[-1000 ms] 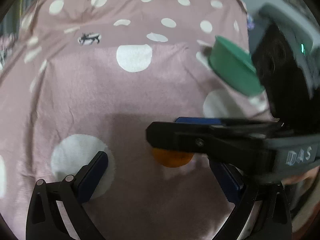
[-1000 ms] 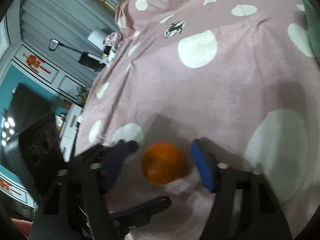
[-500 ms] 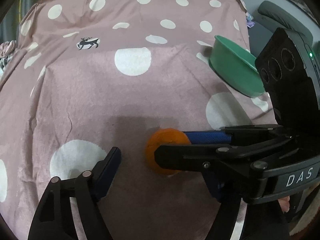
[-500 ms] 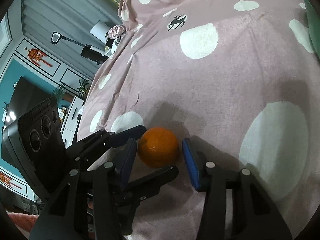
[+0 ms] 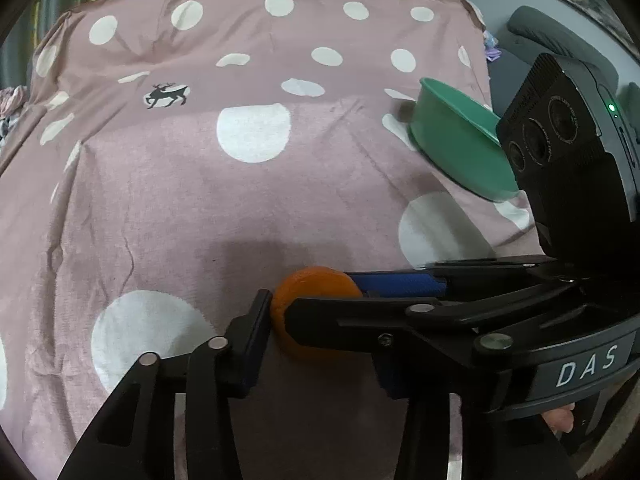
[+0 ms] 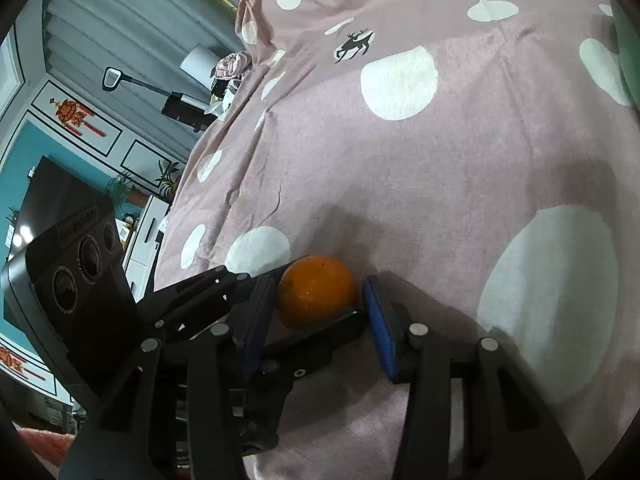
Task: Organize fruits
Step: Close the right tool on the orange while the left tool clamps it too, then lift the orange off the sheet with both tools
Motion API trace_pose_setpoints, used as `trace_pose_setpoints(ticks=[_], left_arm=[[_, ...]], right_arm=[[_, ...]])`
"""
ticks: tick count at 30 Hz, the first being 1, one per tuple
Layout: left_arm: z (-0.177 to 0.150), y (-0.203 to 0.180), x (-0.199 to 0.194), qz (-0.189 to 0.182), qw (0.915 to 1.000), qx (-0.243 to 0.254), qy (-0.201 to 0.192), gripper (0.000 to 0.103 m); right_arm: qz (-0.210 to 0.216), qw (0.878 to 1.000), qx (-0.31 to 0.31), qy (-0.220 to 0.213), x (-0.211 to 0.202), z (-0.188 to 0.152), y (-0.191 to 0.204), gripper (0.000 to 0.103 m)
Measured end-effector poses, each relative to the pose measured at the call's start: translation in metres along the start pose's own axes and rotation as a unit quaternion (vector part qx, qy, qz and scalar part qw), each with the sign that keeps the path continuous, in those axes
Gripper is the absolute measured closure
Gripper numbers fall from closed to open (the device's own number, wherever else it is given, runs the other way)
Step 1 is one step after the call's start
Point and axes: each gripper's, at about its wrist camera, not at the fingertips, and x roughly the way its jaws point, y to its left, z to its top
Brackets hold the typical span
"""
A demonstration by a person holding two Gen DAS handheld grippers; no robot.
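Note:
One orange [image 5: 316,282] [image 6: 316,292] lies on the pink dotted cloth [image 5: 160,200]. Both grippers meet on it at a cross angle, and both sets of jaws are closing. My left gripper [image 5: 320,336] has its left pad against the orange's left side; its right fingertip is hidden behind the other tool. My right gripper [image 6: 318,300] holds the fruit between its blue pads [image 6: 378,328]. In the left wrist view the right gripper [image 5: 324,296] comes in from the right, one finger in front of the orange and one behind. In the right wrist view the left gripper [image 6: 326,288] comes in from the left.
A green bowl [image 5: 452,144] sits tilted near the cloth's right edge, beyond the orange. A grey sofa [image 5: 540,32] stands past that edge. The cloth drops off at the left toward a room with cabinets [image 6: 100,148]. A fingertip [image 5: 560,420] shows under the right tool.
The left gripper's jaws have come in from wide apart to the orange's sides. The right gripper's jaws have narrowed a little onto it. The orange has stayed where it lay.

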Motion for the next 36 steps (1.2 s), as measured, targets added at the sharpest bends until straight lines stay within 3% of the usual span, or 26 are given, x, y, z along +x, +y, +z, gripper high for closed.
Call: trace_pose_setpoints(ticks=[36], left_arm=[[-0.0047, -0.0079, -0.0015, 0.004, 0.9998, 0.017, -0.005, 0.058]], right_arm=[[-0.013, 1.000, -0.023, -0.008, -0.0003, -0.0073, 0.0084, 0.057]])
